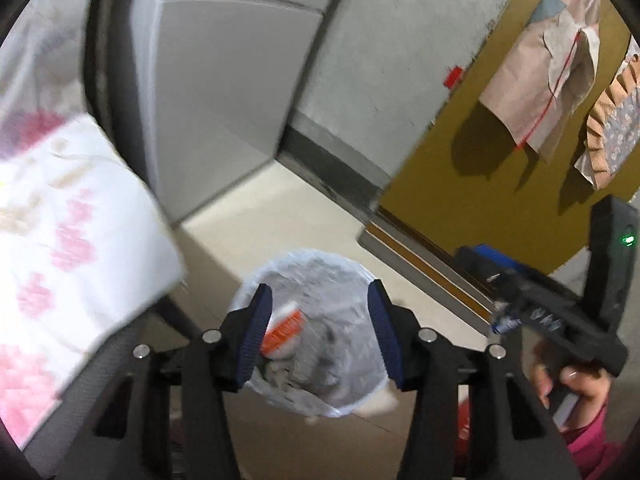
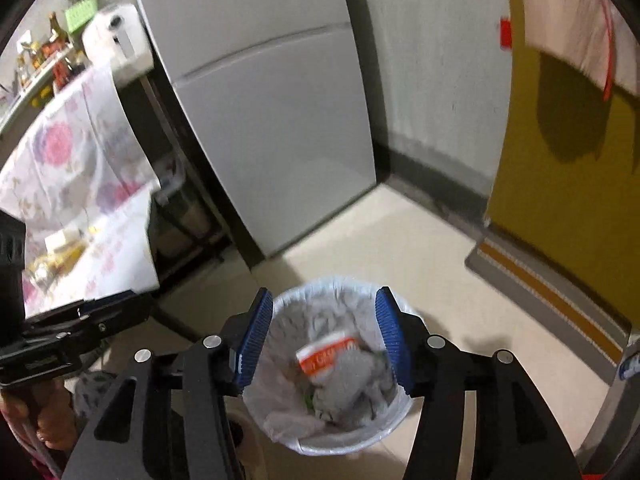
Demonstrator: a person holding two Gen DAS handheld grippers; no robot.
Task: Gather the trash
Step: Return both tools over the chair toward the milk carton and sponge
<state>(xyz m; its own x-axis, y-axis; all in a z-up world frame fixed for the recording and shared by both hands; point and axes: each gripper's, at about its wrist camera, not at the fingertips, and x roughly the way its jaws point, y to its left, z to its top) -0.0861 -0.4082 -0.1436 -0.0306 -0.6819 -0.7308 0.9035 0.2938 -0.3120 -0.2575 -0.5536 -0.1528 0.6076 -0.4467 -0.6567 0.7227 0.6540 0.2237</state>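
Note:
A round white bin (image 1: 256, 280) (image 2: 340, 446) lined with a thin plastic bag stands on the pale floor, with crumpled grey trash inside. An orange-and-white wrapper (image 1: 282, 330) (image 2: 326, 354) lies on top of that trash. My left gripper (image 1: 320, 286) hangs over the bin's mouth, blue pads wide apart, nothing pressed between them. My right gripper (image 2: 324, 291) is above the same bin, also open and empty. Each view shows the other gripper's black body beside it, held by a hand (image 1: 576, 384) (image 2: 44, 420).
A grey fridge (image 2: 272, 120) stands behind the bin. A table with a floral cloth (image 1: 72, 240) (image 2: 80, 168) is close on the left. On the right a yellow door (image 2: 560, 160) has a striped mat (image 2: 552, 292) before it and cloths (image 1: 548, 72) hanging on it.

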